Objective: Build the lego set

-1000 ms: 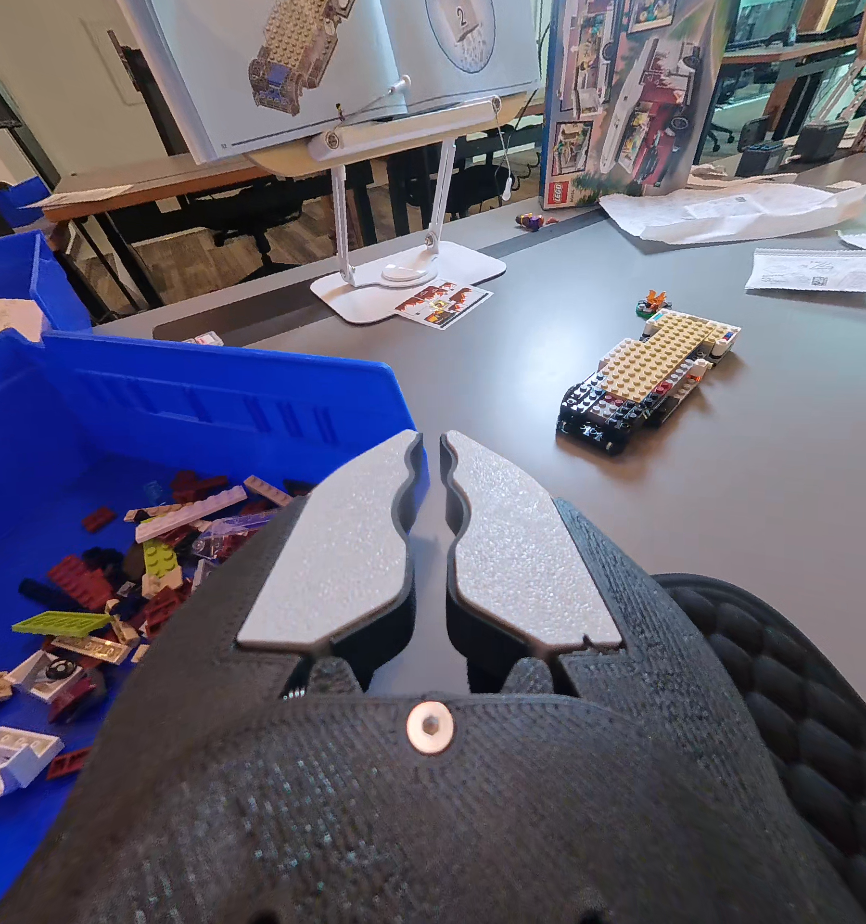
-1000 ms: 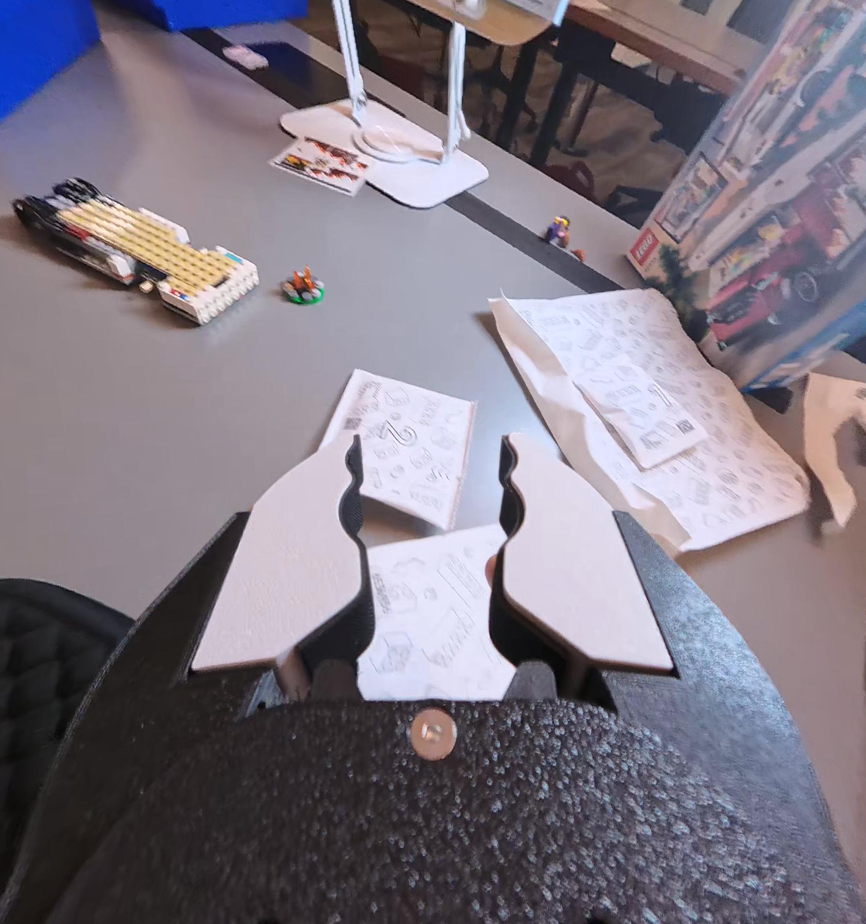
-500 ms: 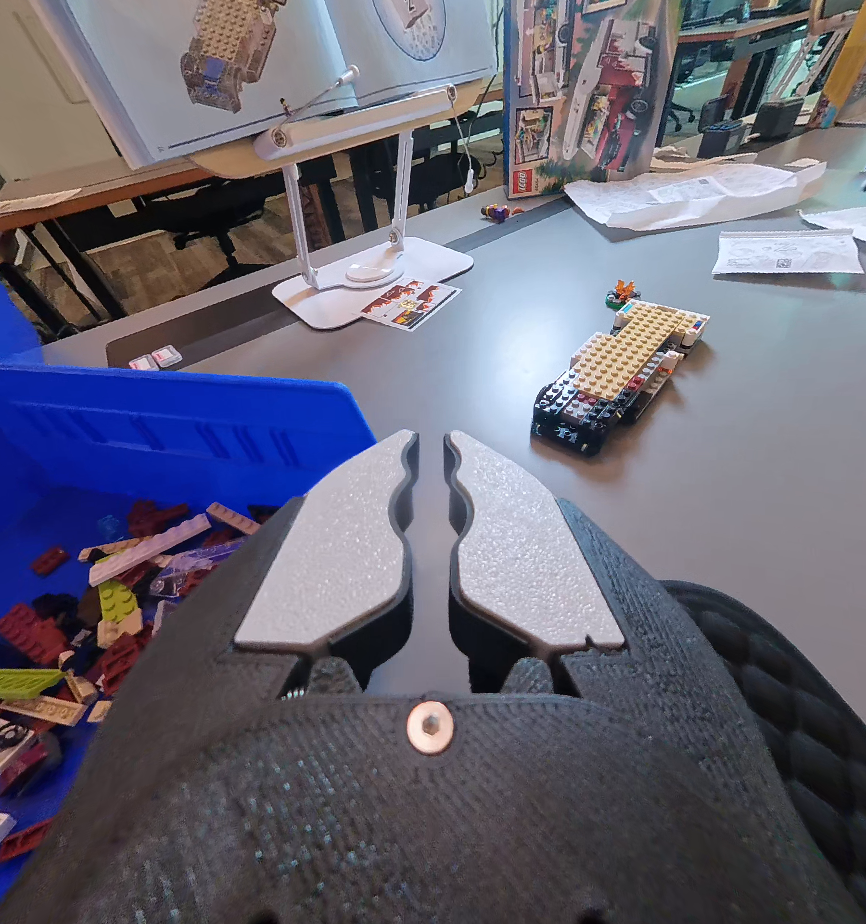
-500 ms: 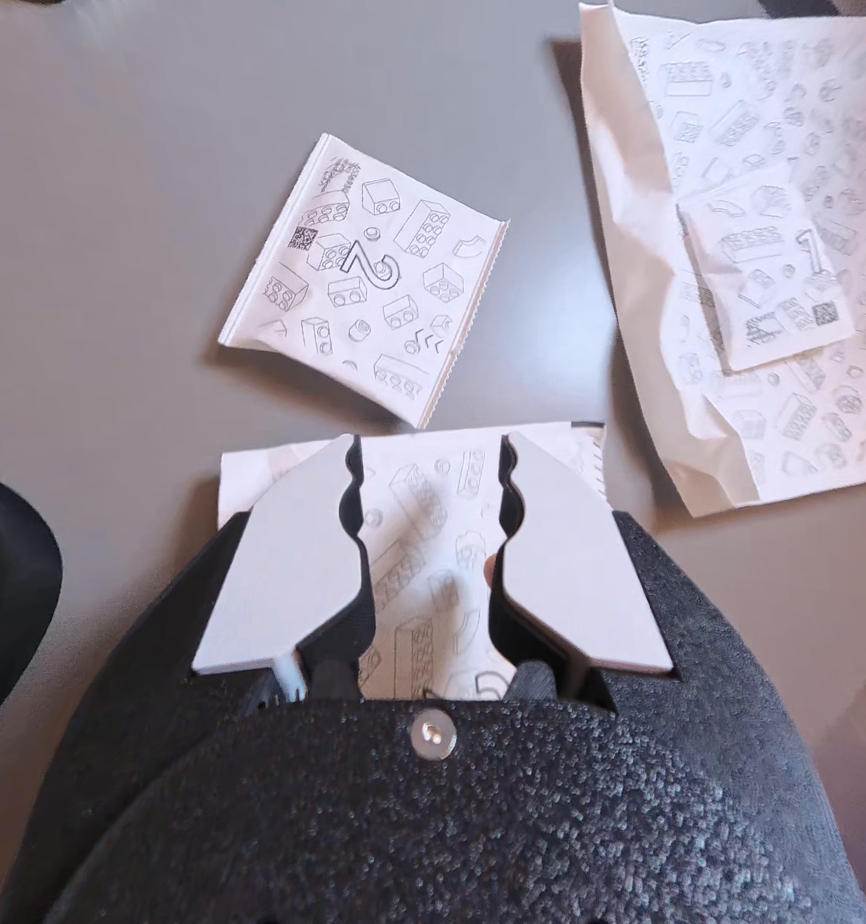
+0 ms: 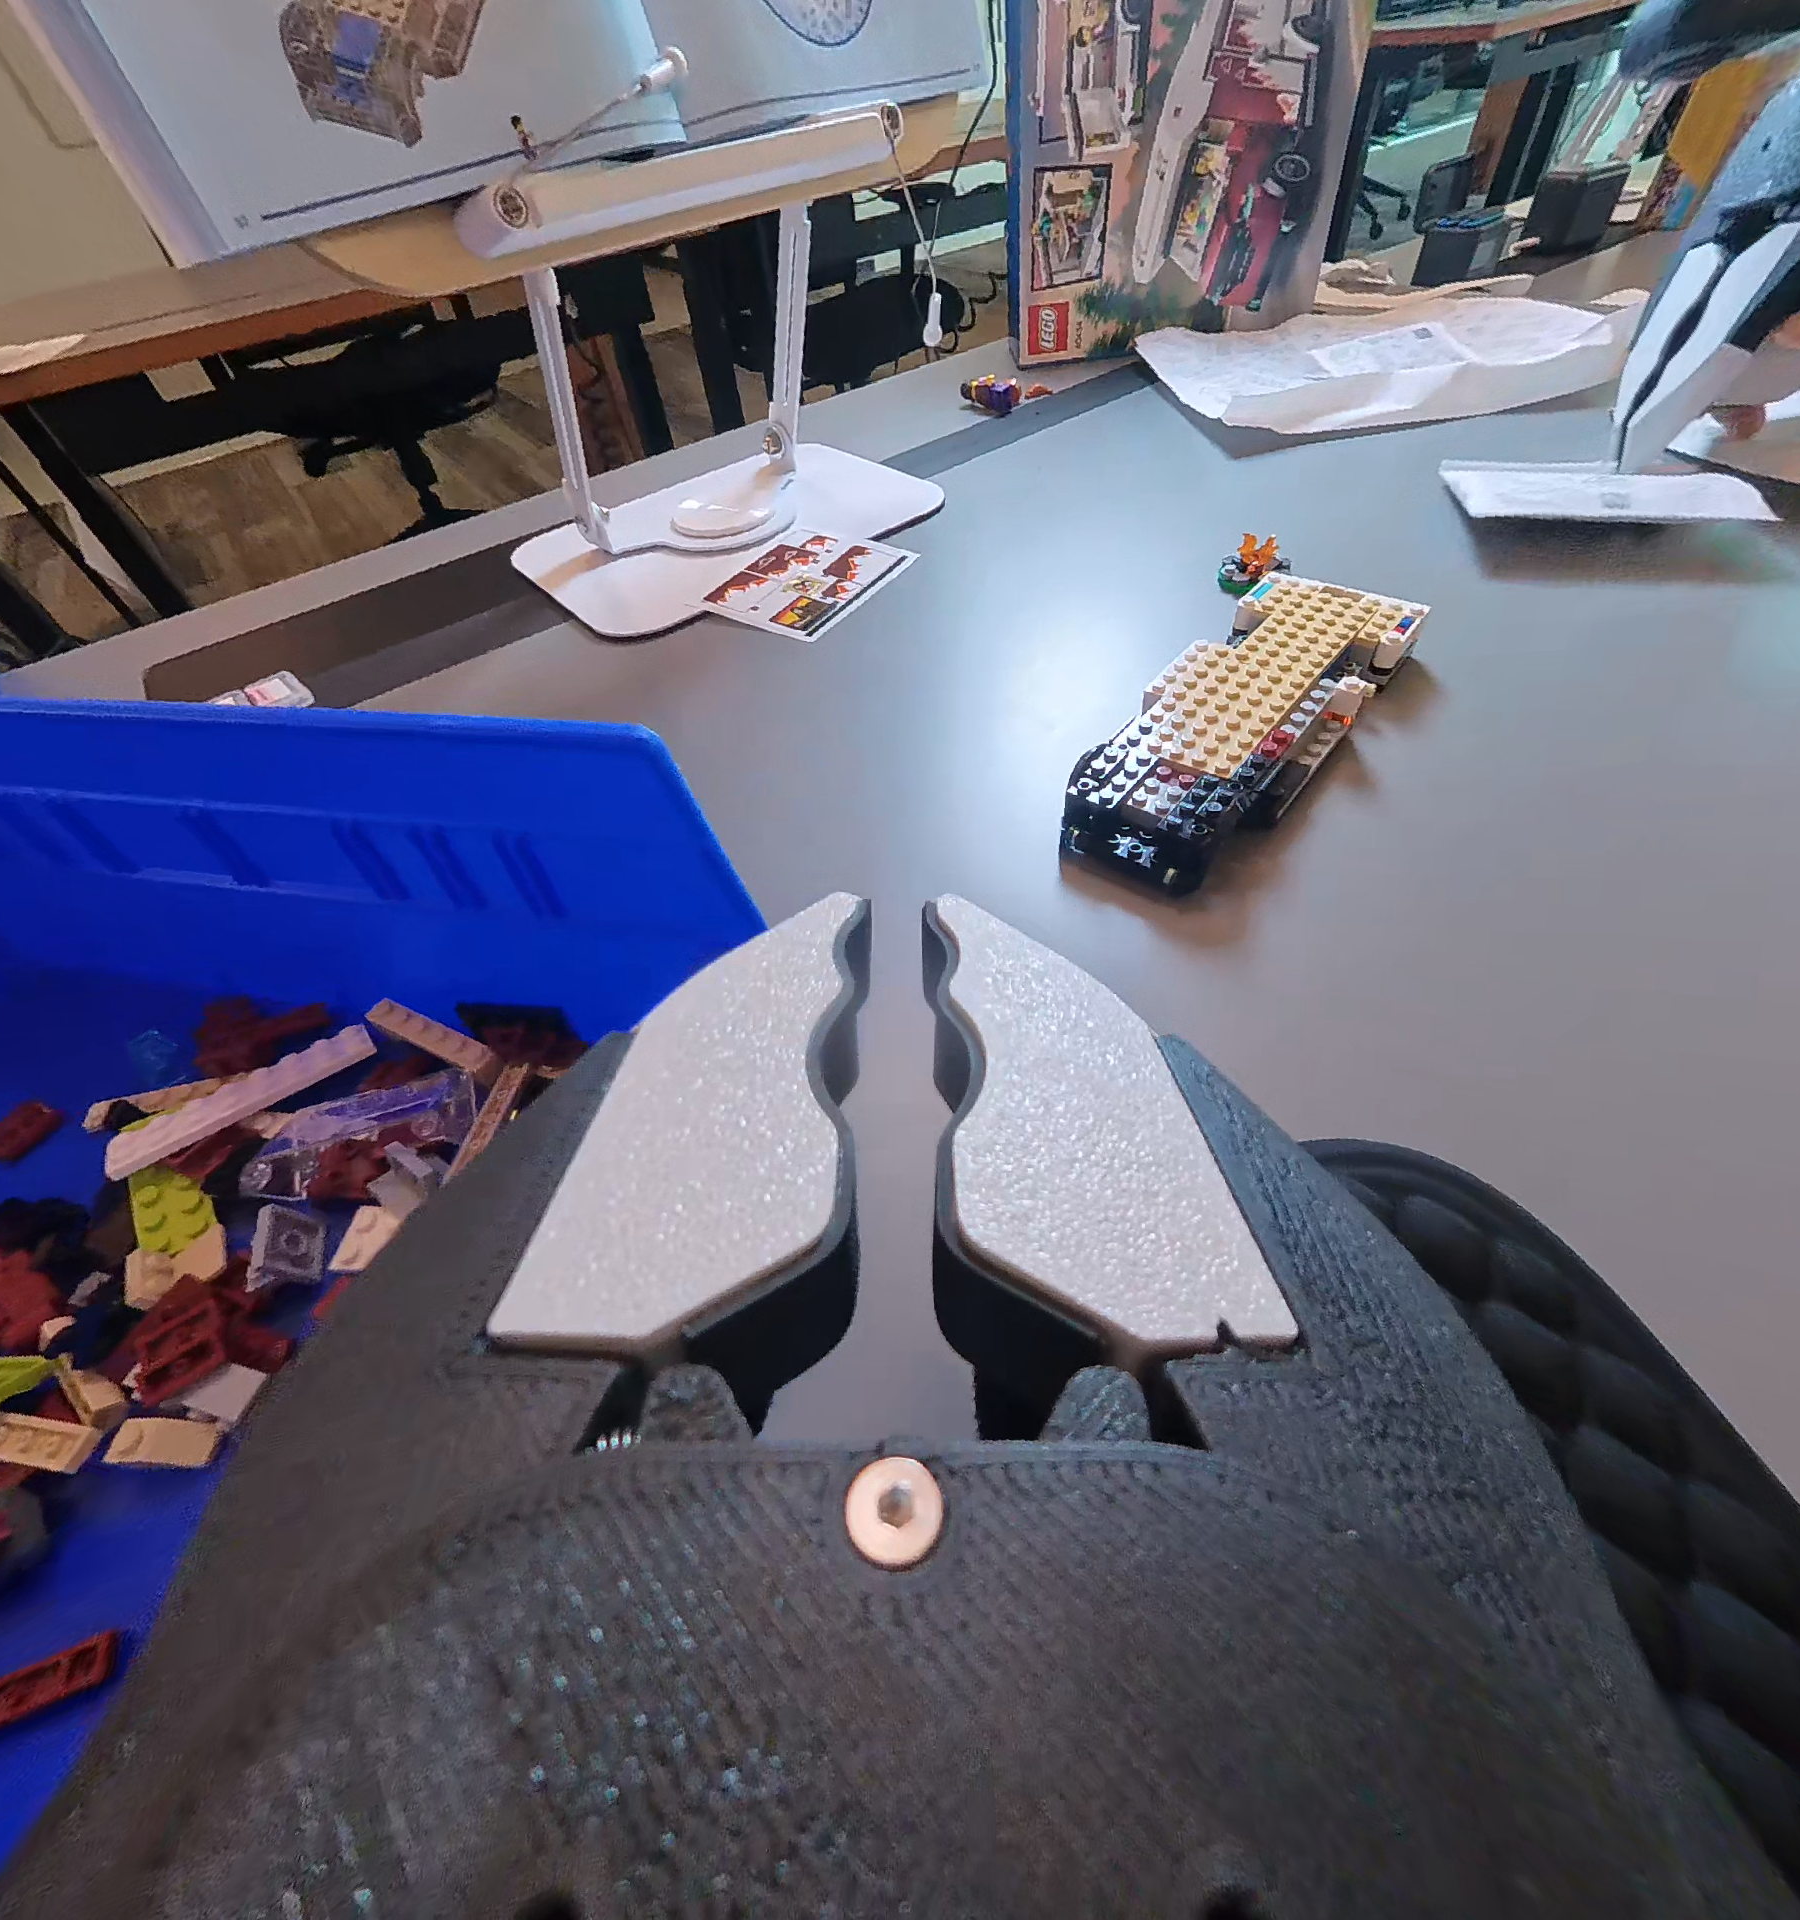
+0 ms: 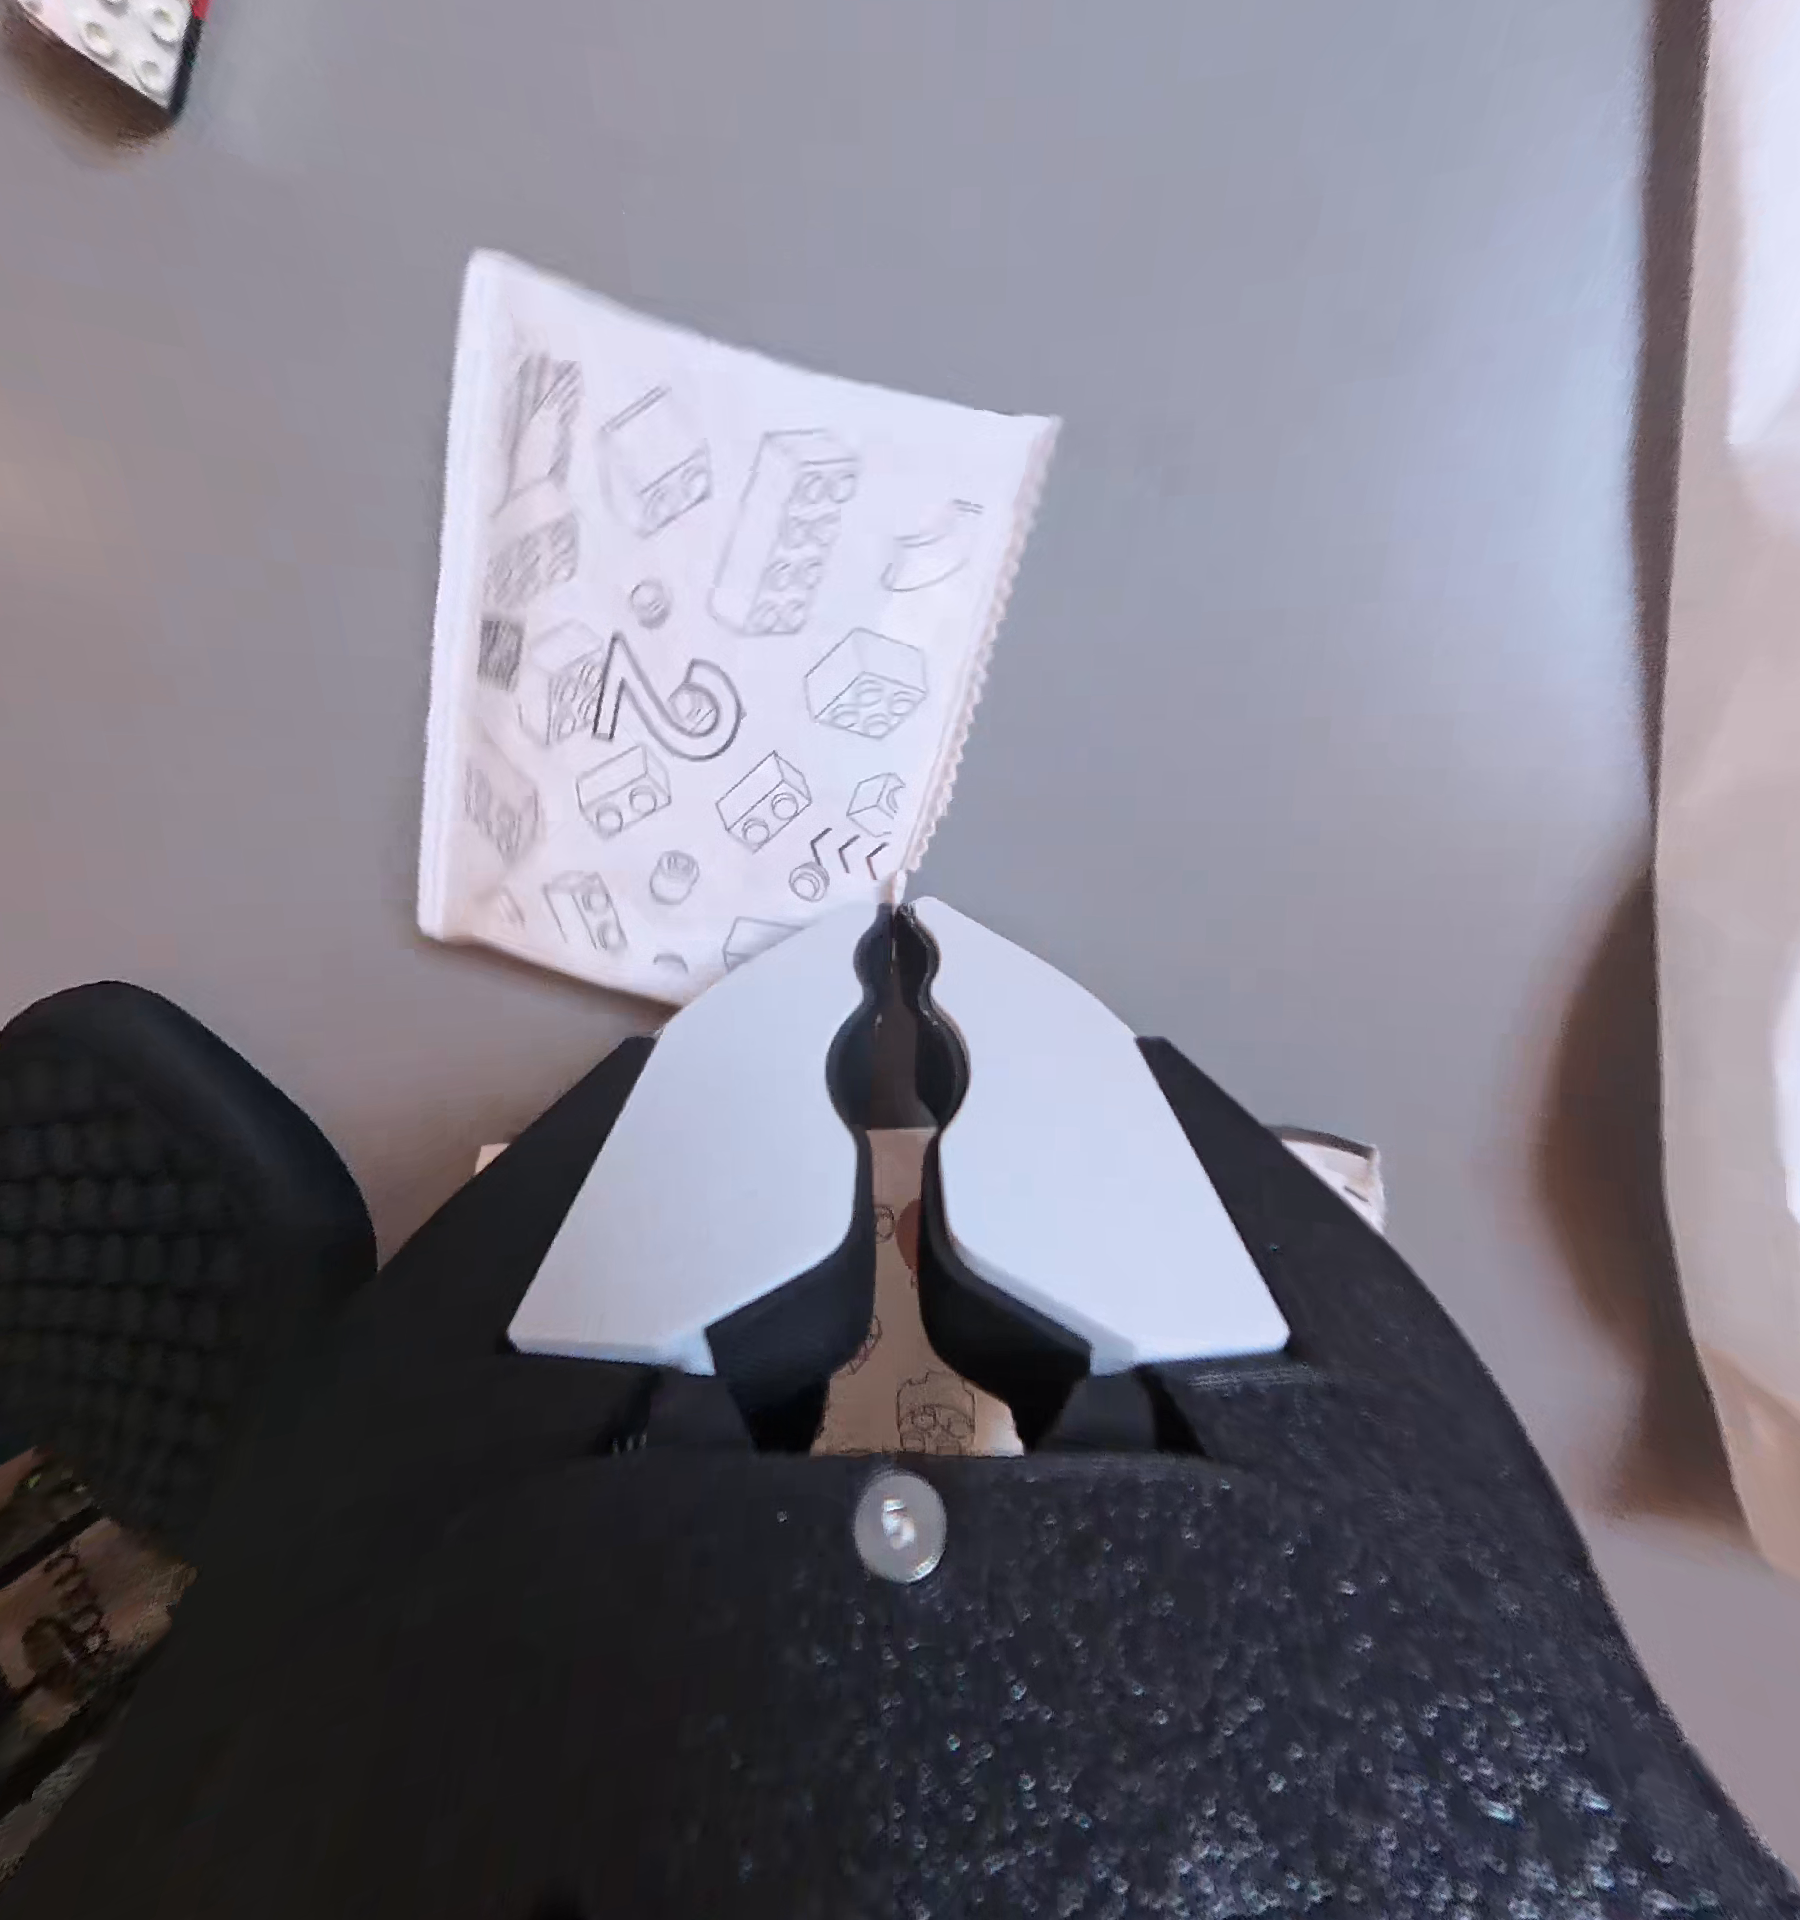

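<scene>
The right gripper (image 6: 894,914) has its fingers pinched shut on the 5 o'clock corner of a white paper bag (image 6: 709,623). The bag spreads toward 11 o'clock. The left gripper (image 5: 896,914) waits with fingers slightly apart and empty beside the blue bin (image 5: 304,831).

The instruction booklet (image 5: 522,94) was cut off at the top edge; the blue bin (image 5: 283,831) ran off the left side; the big white paper (image 6: 1769,727) was blurry.

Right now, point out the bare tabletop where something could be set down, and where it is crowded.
Bare grey table lies right of the brick car model, and between the blue bin and the model. Crowded: the far right, where white paper bags lie and the right hand-held gripper pinches a small printed bag; the stand base behind.
</scene>
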Available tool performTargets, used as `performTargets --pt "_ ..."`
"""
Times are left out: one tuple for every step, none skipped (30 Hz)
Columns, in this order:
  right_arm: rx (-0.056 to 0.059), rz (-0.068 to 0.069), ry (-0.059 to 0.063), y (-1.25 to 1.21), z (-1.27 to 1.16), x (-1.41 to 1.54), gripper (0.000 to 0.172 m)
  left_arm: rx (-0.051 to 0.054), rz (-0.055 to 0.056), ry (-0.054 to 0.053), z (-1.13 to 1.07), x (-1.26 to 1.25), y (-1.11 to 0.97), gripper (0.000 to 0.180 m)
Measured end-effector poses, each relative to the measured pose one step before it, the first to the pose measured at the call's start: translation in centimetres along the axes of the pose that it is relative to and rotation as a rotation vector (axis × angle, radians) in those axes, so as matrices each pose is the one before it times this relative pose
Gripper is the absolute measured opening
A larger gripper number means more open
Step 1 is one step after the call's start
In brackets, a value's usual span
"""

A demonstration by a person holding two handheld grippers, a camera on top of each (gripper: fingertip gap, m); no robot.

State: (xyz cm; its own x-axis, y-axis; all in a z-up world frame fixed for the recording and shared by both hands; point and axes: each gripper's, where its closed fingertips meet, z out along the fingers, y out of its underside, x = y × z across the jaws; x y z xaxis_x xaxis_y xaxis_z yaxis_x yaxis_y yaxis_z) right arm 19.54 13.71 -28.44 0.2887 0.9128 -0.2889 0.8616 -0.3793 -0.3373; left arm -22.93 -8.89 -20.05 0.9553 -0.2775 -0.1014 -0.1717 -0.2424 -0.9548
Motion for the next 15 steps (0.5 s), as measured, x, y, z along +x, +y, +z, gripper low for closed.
performTargets --pt "0.0090 -0.0278 0.0099 -0.494 -0.094 -0.348 0.000 -0.0040 0.0037 0.0094 0.173 0.191 0.057 0.009" --pt "0.0069 -0.0405 0.0160 -0.569 -0.212 -0.481 0.000 -0.0053 0.0057 0.0113 0.218 0.225 0.001 0.009" --pt "0.0045 -0.0484 0.0195 -0.667 -0.336 -0.588 0.000 -0.0037 0.0070 0.0114 0.252 0.231 -0.125 0.009" --pt "0.0066 -0.0492 0.0147 -0.833 -0.407 -0.742 0.000 -0.0003 0.0084 0.0145 0.294 0.279 -0.252 0.009" --pt "0.0112 -0.0480 0.0063 -1.032 -0.429 -0.932 0.000 0.0010 0.0092 0.0223 0.369 0.420 -0.381 0.009" --pt "0.0111 -0.0505 0.0051 -1.127 -0.360 -1.015 0.000 0.0017 0.0100 0.0309 0.449 0.567 -0.483 0.010" --pt "0.0086 -0.0560 0.0076 -1.177 -0.252 -1.032 0.000 0.0032 0.0115 0.0347 0.538 0.659 -0.598 0.011" --pt "0.0034 -0.0586 0.0047 -1.169 -0.092 -1.071 0.000 0.0044 0.0146 0.0405 0.638 0.782 -0.684 0.013" --pt "-0.0031 -0.0582 0.0014 -1.130 0.055 -1.095 0.000 0.0014 0.0156 0.0476 0.769 0.909 -0.669 0.015" --pt "-0.0039 -0.0569 -0.0042 -1.150 0.173 -1.102 0.000 -0.0040 0.0112 0.0527 0.869 0.979 -0.636 0.019" --pt "0.0007 -0.0524 -0.0132 -1.223 0.254 -1.135 0.000 -0.0025 0.0069 0.0603 0.923 1.082 -0.658 0.023" --pt "0.0074 -0.0456 -0.0164 -1.326 0.361 -1.072 0.000 0.0004 0.0038 0.0657 0.986 1.134 -0.649 0.026" --pt "0.0084 -0.0413 -0.0190 -1.328 0.478 -1.006 0.000 -0.0061 0.0015 0.0604 1.037 1.020 -0.520 0.030" --pt "0.0092 -0.0403 -0.0197 -1.301 0.564 -0.914 0.000 -0.0182 0.0019 0.0571 1.060 0.941 -0.302 0.036" --pt "0.0116 -0.0381 -0.0171 -1.287 0.615 -0.764 0.000 -0.0294 -0.0009 0.0576 1.070 0.976 -0.082 0.042"
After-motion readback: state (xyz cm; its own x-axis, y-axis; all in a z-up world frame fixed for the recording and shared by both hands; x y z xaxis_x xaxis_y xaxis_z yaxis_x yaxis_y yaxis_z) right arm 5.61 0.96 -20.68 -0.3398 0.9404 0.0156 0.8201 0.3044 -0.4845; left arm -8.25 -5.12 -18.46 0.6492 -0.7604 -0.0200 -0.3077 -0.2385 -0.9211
